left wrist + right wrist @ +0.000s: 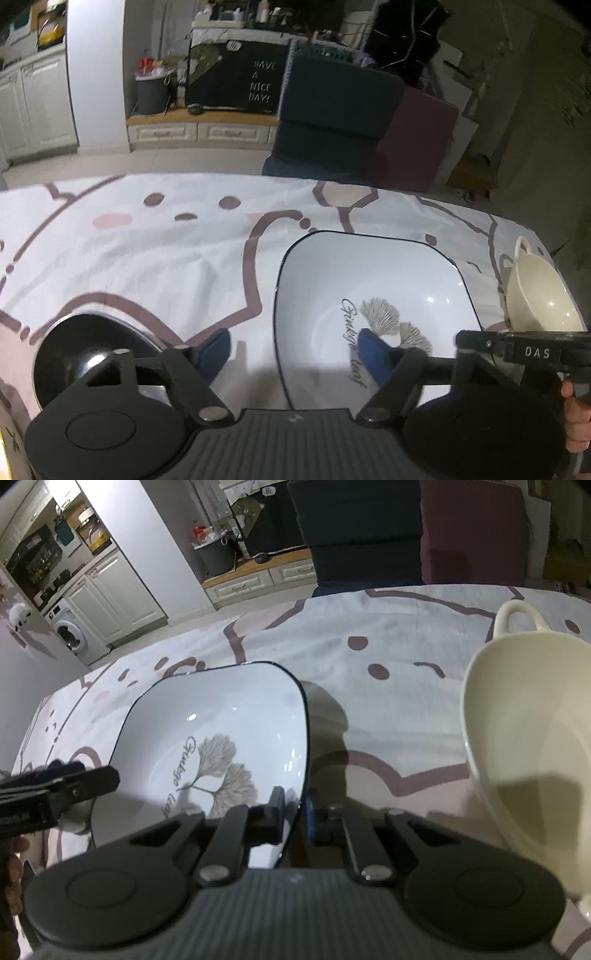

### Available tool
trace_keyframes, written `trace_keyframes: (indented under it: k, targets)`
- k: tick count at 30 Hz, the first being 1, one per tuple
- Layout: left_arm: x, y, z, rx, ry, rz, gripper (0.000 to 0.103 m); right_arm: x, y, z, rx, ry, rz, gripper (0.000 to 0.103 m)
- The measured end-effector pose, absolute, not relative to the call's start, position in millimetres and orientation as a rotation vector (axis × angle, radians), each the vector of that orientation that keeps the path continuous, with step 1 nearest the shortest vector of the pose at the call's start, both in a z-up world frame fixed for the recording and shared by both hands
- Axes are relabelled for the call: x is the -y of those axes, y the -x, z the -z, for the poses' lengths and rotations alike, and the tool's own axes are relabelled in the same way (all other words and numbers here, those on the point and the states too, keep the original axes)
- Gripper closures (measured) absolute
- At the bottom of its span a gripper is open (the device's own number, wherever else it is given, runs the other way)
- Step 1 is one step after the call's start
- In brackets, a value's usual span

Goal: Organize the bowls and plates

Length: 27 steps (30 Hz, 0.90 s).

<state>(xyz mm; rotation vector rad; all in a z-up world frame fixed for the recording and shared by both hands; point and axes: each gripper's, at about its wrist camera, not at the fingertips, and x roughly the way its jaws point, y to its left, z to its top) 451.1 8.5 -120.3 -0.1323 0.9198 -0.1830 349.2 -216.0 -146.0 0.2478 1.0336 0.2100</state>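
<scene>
The right gripper's (295,812) fingers pinch the near rim of the square white ceramic plate with a dark edge (221,720) — the left gripper's (295,349) fingers stand apart astride its left rim. It lies on the patterned tabletop (147,251) between a black bowl (74,347) and a cream handled bowl (524,738).

Broad bare stretch of patterned tablecloth (147,251) is seen left of and beyond the square white bowl (369,288), open for passage; near left corner is blocked by a black bowl (74,354); right side is taken by the cream handled bowl (524,738), standing near the square bowl with a strip of cloth left free between them; that strip's near end is occupied by the right gripper (295,812), clamped on the square bowl's rim; far table edge is backed by a dark blue chair (332,110) and a maroon chair (417,140).
</scene>
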Motion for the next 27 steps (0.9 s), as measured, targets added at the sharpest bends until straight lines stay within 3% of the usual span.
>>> trace_keyframes:
  k: [9, 19, 27]
  targets:
    - [-9.2, -462.2, 133.0, -0.952, 0.173, 0.195, 0.052, 225.4, -366.0, 146.1, -1.029, -0.268, -0.211, 0.091]
    - [-7.2, -473.8, 150.6, -0.981, 0.193, 0.19, 0.074, 225.0, -376.7, 151.3, -0.993, -0.266, -0.234, 0.083]
    - [-8.6, -478.8, 154.0, -0.972, 0.232, 0.209, 0.079, 231.3, -387.7, 166.0, -1.005, -0.338, -0.267, 0.084]
